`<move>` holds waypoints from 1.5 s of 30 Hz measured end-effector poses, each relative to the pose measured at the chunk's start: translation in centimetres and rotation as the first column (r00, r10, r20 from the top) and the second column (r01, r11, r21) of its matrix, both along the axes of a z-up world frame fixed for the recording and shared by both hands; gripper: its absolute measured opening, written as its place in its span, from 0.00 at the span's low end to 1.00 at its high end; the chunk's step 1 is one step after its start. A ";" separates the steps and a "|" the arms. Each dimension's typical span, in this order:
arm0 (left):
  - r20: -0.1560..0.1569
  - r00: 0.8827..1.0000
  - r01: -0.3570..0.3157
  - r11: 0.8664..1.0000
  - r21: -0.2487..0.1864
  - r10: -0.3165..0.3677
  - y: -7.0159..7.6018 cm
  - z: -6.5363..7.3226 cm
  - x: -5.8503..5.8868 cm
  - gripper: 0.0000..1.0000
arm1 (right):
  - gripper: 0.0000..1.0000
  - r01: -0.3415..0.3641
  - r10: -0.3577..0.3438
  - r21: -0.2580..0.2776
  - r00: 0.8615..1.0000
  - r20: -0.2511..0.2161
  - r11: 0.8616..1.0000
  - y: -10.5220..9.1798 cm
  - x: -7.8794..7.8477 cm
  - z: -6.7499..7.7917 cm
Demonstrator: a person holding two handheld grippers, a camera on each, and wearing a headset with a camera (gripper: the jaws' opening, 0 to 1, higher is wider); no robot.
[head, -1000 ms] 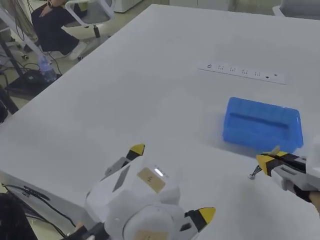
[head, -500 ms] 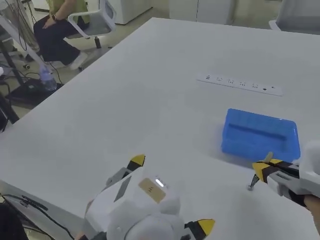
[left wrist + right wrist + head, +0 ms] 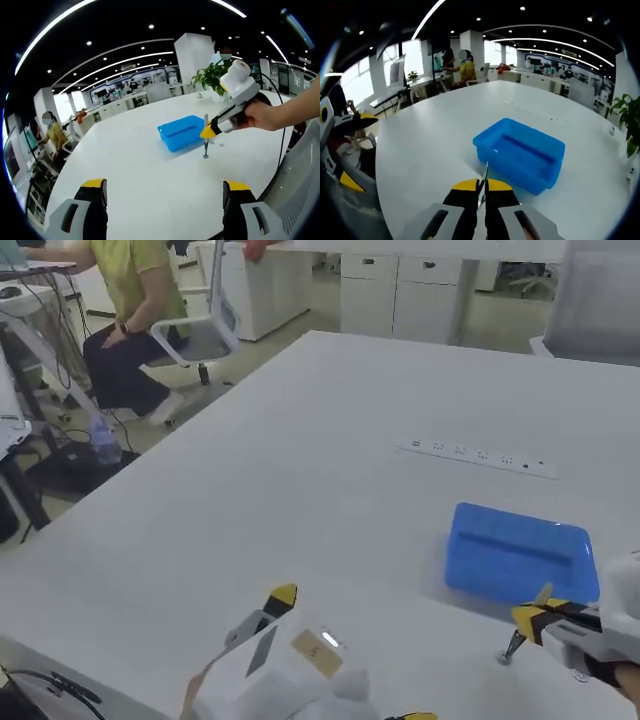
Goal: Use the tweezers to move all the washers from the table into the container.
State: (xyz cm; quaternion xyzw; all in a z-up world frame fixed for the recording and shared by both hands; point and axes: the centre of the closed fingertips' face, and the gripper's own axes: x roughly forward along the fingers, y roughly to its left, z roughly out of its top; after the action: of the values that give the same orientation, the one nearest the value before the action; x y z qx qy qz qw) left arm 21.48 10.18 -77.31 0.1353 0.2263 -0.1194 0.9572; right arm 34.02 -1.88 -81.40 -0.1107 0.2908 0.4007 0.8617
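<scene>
Tweezers [image 3: 205, 131] clamped in right claw [image 3: 481, 185] | left claw [image 3: 163, 184] apart, cut off by head view's edge | washers [image 3: 221, 145] perhaps faint specks

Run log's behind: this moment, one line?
right hand-held gripper: shut on tweezers, tips at table | left hand-held gripper: open, empty | container: beside tweezers
</scene>
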 end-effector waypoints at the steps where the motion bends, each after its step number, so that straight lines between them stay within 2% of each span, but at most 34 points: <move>1: -0.003 1.000 0.000 1.000 0.001 0.000 0.0 -0.1 0.0 0.99 | 0.00 0.006 -0.006 0.007 1.000 -0.007 1.000 -0.1 0.1 0.0; 2: -0.006 1.000 0.000 1.000 -0.001 0.000 0.0 -0.1 0.0 0.99 | 0.00 0.024 -0.023 0.029 0.999 -0.034 0.999 -0.1 0.1 0.0; 3: -0.008 1.000 -0.001 1.000 -0.001 0.001 0.0 -0.1 0.0 0.99 | 0.00 0.034 -0.032 0.032 0.999 -0.037 0.999 -0.2 0.2 0.0; 6: -0.014 1.000 0.001 1.000 0.006 -0.001 0.0 -0.3 0.0 0.99 | 0.00 0.044 -0.043 0.026 0.999 -0.029 0.999 -0.5 0.2 0.2; 9: -0.014 1.000 0.008 1.000 0.011 -0.007 -0.1 -0.3 0.0 0.99 | 0.00 0.060 -0.058 0.050 0.998 -0.032 0.997 -0.8 0.4 0.9; 12: -0.028 1.000 0.013 1.000 0.017 -0.013 -0.2 -0.6 -0.1 0.99 | 0.00 0.061 -0.058 0.069 0.998 -0.039 0.996 -1.0 0.6 1.6; 17: -0.025 1.000 0.007 1.000 0.010 -0.006 -0.1 -0.5 0.0 0.99 | 0.00 0.065 -0.062 0.091 0.997 -0.034 0.994 -0.8 0.8 2.9; 21: -0.025 1.000 0.005 1.000 0.013 -0.005 0.0 -0.5 0.0 0.99 | 0.00 0.059 -0.060 0.097 0.998 0.009 0.994 -0.3 1.2 4.6; 28: -0.037 0.999 0.014 1.000 0.011 -0.014 -0.2 -0.7 -0.2 0.99 | 0.00 0.050 -0.056 0.109 0.997 0.049 0.993 0.8 2.1 6.3; 34: -0.044 0.999 0.016 1.000 0.016 -0.015 -0.2 -0.9 -0.2 0.99 | 0.00 0.051 -0.062 0.117 0.994 0.094 0.992 1.4 3.8 7.7; 40: -0.048 0.999 0.013 1.000 0.018 -0.012 -0.1 -1.0 -0.2 0.99 | 0.00 0.071 -0.086 0.124 0.990 0.115 0.990 1.4 5.9 8.2; 45: -0.055 0.998 0.013 1.000 0.022 -0.012 -0.1 -1.1 -0.2 0.99 | 0.00 0.081 -0.094 0.104 0.988 0.124 0.991 1.5 7.1 7.4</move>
State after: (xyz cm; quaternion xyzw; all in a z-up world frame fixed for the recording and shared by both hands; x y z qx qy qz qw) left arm 21.27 10.09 -78.43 0.1442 0.2530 -0.1265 0.9483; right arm 41.17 -0.39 -74.03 -0.0808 0.2189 0.3685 0.8999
